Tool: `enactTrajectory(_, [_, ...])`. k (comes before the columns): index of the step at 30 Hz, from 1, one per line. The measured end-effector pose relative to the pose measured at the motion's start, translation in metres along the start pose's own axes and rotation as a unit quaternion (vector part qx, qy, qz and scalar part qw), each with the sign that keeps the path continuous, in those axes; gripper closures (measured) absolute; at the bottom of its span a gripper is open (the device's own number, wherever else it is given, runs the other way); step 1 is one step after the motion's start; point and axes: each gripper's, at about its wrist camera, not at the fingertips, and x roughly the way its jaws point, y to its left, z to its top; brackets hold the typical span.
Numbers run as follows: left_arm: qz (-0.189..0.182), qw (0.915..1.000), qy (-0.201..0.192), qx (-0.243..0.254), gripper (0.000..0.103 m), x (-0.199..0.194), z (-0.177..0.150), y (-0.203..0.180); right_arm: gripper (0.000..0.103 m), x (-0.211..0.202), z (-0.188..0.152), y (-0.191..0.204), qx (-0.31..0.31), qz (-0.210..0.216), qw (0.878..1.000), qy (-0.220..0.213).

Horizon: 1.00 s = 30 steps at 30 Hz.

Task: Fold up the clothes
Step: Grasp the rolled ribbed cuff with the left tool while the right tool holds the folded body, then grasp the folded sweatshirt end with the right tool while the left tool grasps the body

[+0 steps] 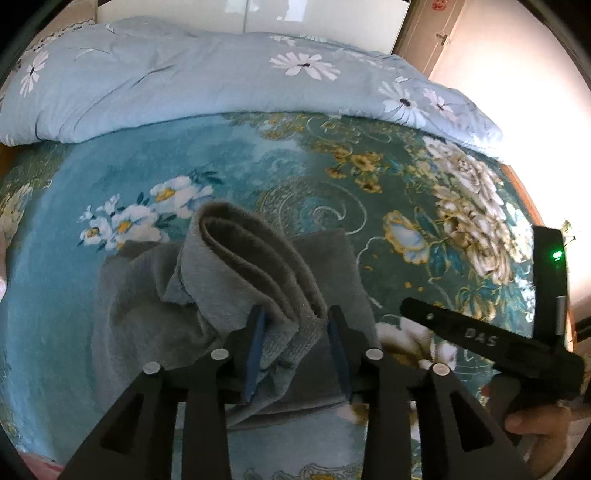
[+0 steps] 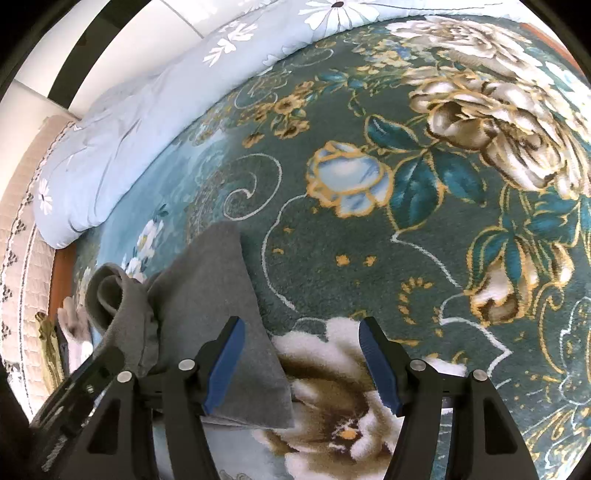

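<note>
A grey fleece garment [image 1: 229, 280] lies on the teal floral blanket [image 1: 388, 184]. My left gripper [image 1: 297, 332] is shut on a bunched fold of it and lifts that fold above the flat part. In the right wrist view the garment [image 2: 218, 295] lies at lower left, its lifted fold curling at far left. My right gripper [image 2: 301, 363] is open and empty, low over the blanket [image 2: 369, 258], its left finger over the garment's flat right edge. Its black body shows in the left wrist view [image 1: 480, 339], to the right of the garment.
A light blue daisy-print quilt [image 1: 184, 77] is bunched along the far side of the bed, also in the right wrist view [image 2: 122, 140]. A white wall and a door [image 1: 436, 33] stand behind. A beige lace-edged cover [image 2: 22, 236] and the wooden bed edge are at far left.
</note>
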Motion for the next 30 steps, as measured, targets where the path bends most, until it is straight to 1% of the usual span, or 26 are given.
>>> enactTrajectory(3, [-0.01,0.9997,-0.016,-0.014,0.064,-0.018,0.006,0.012,0.035,-0.005,0.002,0.002,0.0,0.003,1.0,-0.007])
enactTrajectory(6, [-0.002,0.9979,-0.047,-0.044,0.059,-0.039,0.013,0.042,0.035,-0.012,0.005,0.006,-0.005,0.007,1.0,-0.019])
enactTrajectory(8, [0.02,0.9943,-0.069,-0.079,0.057,-0.055,0.01,0.073,0.035,-0.018,0.008,0.008,-0.004,0.018,0.999,-0.028])
enactTrajectory(9, [0.03,0.9917,-0.079,-0.097,0.056,-0.061,0.008,0.089,0.033,-0.021,0.01,0.008,-0.002,0.028,0.999,-0.034])
enactTrajectory(11, [0.048,0.9851,-0.08,-0.144,0.052,-0.067,-0.002,0.124,0.031,-0.028,0.012,0.011,0.001,0.053,0.998,-0.045])
enactTrajectory(13, [0.062,0.9768,-0.077,-0.19,0.052,-0.068,-0.015,0.156,0.03,-0.03,0.012,0.015,0.002,0.073,0.996,-0.051])
enactTrajectory(15, [0.069,0.9662,-0.069,-0.238,0.052,-0.064,-0.033,0.184,0.029,-0.027,0.011,0.02,0.005,0.093,0.994,-0.048])
enactTrajectory(16, [0.069,0.9623,-0.065,-0.255,0.052,-0.061,-0.041,0.194,0.026,-0.025,0.009,0.022,0.007,0.102,0.994,-0.043])
enactTrajectory(18, [0.065,0.9552,-0.053,-0.284,0.052,-0.053,-0.056,0.209,0.023,-0.018,0.004,0.026,0.01,0.117,0.993,-0.027])
enactTrajectory(20, [0.056,0.9501,-0.038,-0.305,0.052,-0.041,-0.071,0.219,0.022,-0.012,-0.001,0.027,0.018,0.13,0.991,-0.01])
enactTrajectory(22, [0.046,0.9472,-0.027,-0.316,0.052,-0.032,-0.081,0.223,0.022,-0.009,-0.004,0.029,0.023,0.139,0.99,-0.002])
enactTrajectory(25, [0.022,0.938,-0.01,-0.346,0.052,-0.022,-0.089,0.232,0.022,-0.005,-0.008,0.039,0.012,0.154,0.988,0.014])
enactTrajectory(27, [0.018,0.9376,-0.009,-0.347,0.052,-0.021,-0.089,0.232,0.022,-0.001,-0.011,0.05,0.0,0.164,0.986,0.034])
enactTrajectory(30, [0.009,0.9361,-0.003,-0.352,0.051,-0.017,-0.091,0.234,0.022,0.003,-0.011,0.071,-0.027,0.159,0.986,0.046])
